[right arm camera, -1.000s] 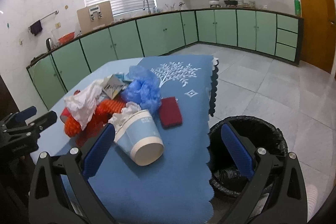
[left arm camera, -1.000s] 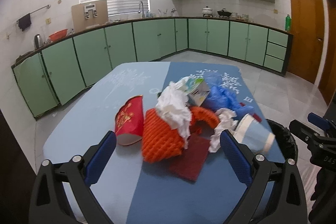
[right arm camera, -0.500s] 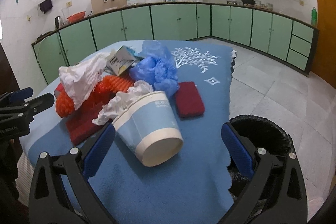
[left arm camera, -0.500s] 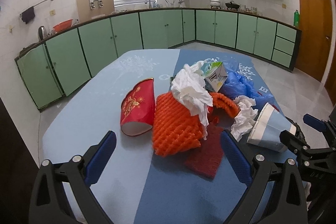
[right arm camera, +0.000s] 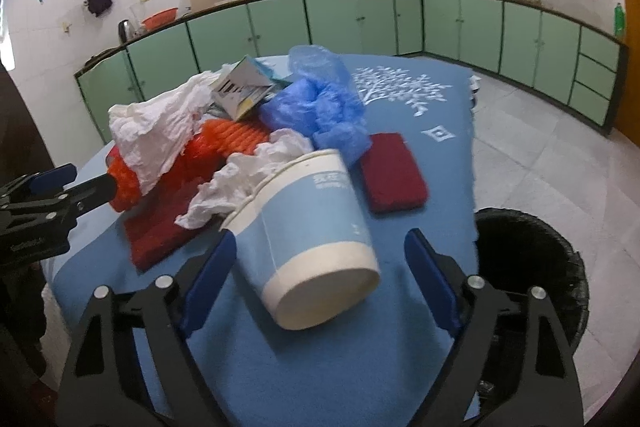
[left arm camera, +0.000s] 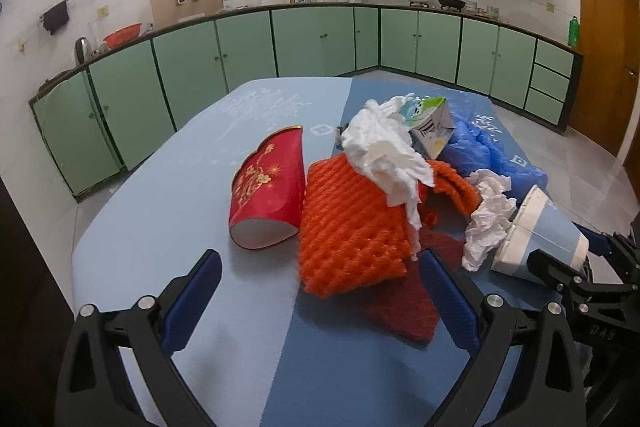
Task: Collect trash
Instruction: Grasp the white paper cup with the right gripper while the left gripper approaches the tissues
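Observation:
A pile of trash lies on the blue tablecloth: a red paper cup on its side, an orange foam net, white tissue, a small carton, a blue plastic bag and two dark red pads. My left gripper is open, just short of the foam net. A light blue paper cup stuffed with tissue lies on its side between the jaws of my right gripper. Those jaws are closing, and the right pad still stands off the cup.
A round bin with a black liner stands on the tiled floor just past the table's right edge. Green cabinets run along the walls behind. The left gripper's arm shows at the left of the right wrist view.
Both grippers have come down and closer to the pile. The right gripper's jaws have narrowed around the blue cup, which now fills the space between them.

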Demonstrator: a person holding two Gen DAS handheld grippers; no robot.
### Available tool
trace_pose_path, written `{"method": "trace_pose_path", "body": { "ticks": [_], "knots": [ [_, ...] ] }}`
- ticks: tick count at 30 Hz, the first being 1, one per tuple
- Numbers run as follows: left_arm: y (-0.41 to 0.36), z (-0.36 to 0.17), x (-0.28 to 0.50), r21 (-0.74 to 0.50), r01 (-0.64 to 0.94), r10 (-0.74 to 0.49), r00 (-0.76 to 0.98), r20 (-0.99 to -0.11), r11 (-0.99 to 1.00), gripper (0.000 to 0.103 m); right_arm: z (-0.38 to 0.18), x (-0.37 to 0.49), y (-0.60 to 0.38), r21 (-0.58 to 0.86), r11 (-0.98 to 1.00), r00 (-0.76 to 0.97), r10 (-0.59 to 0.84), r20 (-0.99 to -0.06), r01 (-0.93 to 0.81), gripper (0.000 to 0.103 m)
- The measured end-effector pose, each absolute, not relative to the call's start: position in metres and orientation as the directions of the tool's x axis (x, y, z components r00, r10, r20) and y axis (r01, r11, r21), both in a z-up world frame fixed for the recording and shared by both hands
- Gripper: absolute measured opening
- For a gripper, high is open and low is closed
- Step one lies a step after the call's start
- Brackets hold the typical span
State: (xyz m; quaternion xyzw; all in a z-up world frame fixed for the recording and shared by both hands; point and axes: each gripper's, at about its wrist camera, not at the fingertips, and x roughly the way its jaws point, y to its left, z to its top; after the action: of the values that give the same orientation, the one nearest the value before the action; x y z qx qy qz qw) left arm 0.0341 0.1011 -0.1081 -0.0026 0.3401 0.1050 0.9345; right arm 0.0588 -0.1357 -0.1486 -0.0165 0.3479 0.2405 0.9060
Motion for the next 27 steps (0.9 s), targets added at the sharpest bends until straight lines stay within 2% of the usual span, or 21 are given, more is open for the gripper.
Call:
{"method": "trace_pose_path", "body": {
  "ticks": [1, 3, 8, 11, 19, 27],
  "knots": [
    [0.102, -0.108, 0.034, 0.067, -0.199, 0.196, 0.746, -0.637, 0.978, 0.097, -0.150, 0.059, -0.134, 0.150, 0.872, 0.624, 0.444, -0.643, -0.466, 0.074],
    [0.102, -0.108, 0.034, 0.066, -0.199, 0.195, 0.746, -0.637, 0.978, 0.097, -0.151, 0.060, -0.130, 0.173, 0.849, 0.587, 0.478, -0.653, -0.499, 0.061],
    [0.102, -0.108, 0.034, 0.067, -0.197, 0.194, 0.746, -0.637, 0.978, 0.097, -0.149, 0.054, -0.129, 0.172, 0.838, 0.574, 0.489, -0.656, -0.517, 0.055],
    [0.102, -0.107, 0.034, 0.065, -0.195, 0.191, 0.749, -0.635, 0.979, 0.097, -0.145, 0.053, -0.134, 0.211, 0.826, 0.557, 0.519, -0.649, -0.523, 0.047],
    [0.088, -0.101, 0.033, 0.055, -0.152, 0.153, 0.767, -0.624, 0.987, 0.093, -0.127, 0.042, -0.148, 0.206, 0.840, 0.597, 0.509, -0.620, -0.502, 0.047],
    [0.052, -0.096, 0.042, 0.025, -0.037, 0.045, 0.789, -0.613, 0.999, 0.088, -0.109, 0.040, -0.183, 0.202, 0.880, 0.666, 0.459, -0.588, -0.429, 0.047]
  ]
}}
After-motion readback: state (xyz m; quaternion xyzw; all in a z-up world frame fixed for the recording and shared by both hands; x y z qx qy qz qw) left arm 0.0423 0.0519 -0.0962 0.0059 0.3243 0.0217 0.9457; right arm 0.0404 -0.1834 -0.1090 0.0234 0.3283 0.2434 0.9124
